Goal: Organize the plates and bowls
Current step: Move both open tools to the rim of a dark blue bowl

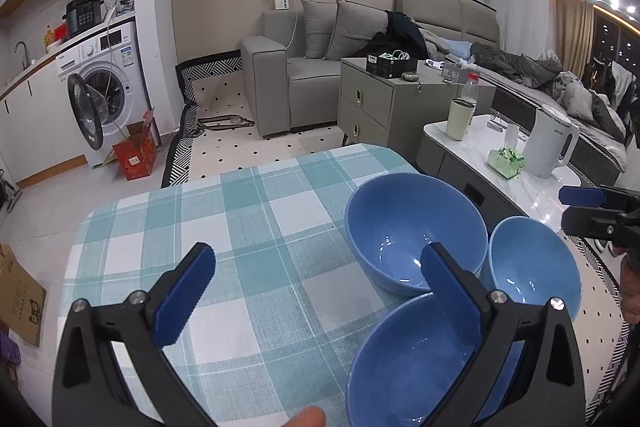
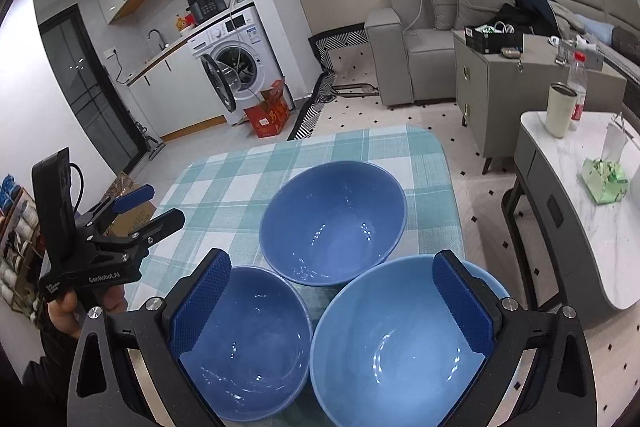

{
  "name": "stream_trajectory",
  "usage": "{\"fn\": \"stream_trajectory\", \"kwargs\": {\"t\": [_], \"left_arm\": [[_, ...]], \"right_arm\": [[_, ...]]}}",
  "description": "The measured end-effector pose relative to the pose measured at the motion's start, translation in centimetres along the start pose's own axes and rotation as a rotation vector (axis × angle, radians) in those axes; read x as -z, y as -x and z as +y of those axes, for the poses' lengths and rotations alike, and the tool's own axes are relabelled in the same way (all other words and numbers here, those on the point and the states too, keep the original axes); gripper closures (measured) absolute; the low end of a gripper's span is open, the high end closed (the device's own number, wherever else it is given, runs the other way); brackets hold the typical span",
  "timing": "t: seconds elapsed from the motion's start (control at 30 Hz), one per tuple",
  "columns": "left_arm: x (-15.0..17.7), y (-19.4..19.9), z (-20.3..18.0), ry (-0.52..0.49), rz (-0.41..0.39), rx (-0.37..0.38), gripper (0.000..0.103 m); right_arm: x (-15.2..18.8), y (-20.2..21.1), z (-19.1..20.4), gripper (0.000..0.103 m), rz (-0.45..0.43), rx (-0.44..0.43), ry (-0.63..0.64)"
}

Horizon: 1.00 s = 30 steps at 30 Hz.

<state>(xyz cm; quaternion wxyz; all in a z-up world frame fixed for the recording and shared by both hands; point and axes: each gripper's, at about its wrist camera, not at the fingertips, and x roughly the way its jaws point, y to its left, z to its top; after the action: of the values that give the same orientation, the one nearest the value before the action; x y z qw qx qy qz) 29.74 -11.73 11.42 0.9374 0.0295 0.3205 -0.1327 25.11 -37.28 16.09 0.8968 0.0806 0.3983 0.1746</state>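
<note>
Three blue bowls stand close together on the checked tablecloth (image 1: 224,227): a large dark one (image 1: 416,231) (image 2: 332,223) farthest, a smaller dark one (image 1: 408,359) (image 2: 248,339) nearest the left hand, and a lighter one (image 1: 536,267) (image 2: 400,347) on the right. My left gripper (image 1: 320,267) (image 2: 158,205) is open and holds nothing; its right finger hovers over the small dark bowl's rim, its left finger over bare cloth. My right gripper (image 2: 332,271) (image 1: 572,207) is open above the two near bowls, gripping nothing.
A marble side table (image 2: 592,227) to the right carries a white kettle (image 1: 552,143), a cream cup (image 2: 560,111), a bottle and a green tissue pack (image 2: 604,181). Behind stand a grey cabinet (image 1: 380,107), a sofa, a washing machine (image 1: 104,95) and a red box (image 1: 136,155).
</note>
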Motion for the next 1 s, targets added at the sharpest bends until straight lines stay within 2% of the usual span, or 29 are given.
{"fn": "stream_trajectory", "kwargs": {"t": [0.17,0.43,0.6,0.7,1.0], "left_arm": [[-0.5,-1.2,-0.6,-0.028,0.018,0.016,0.000],[-0.7,-4.1,-1.0,-0.026,0.086,0.033,0.000],[-0.9,-5.7,-0.9,-0.036,0.132,0.000,0.000],[-1.0,-6.4,-0.9,-0.043,0.137,-0.012,0.000],[-0.9,-8.5,-0.8,-0.045,0.165,0.017,0.000]], "right_arm": [[-0.7,-2.1,-1.4,0.001,0.076,0.007,-0.053],[-1.1,-4.6,-3.5,0.002,0.106,0.033,-0.077],[-1.1,-5.8,-4.2,0.007,0.121,0.046,-0.075],[-1.2,-6.6,-4.2,0.013,0.137,0.049,-0.066],[-1.5,-8.9,-4.2,0.024,0.166,0.057,-0.057]]}}
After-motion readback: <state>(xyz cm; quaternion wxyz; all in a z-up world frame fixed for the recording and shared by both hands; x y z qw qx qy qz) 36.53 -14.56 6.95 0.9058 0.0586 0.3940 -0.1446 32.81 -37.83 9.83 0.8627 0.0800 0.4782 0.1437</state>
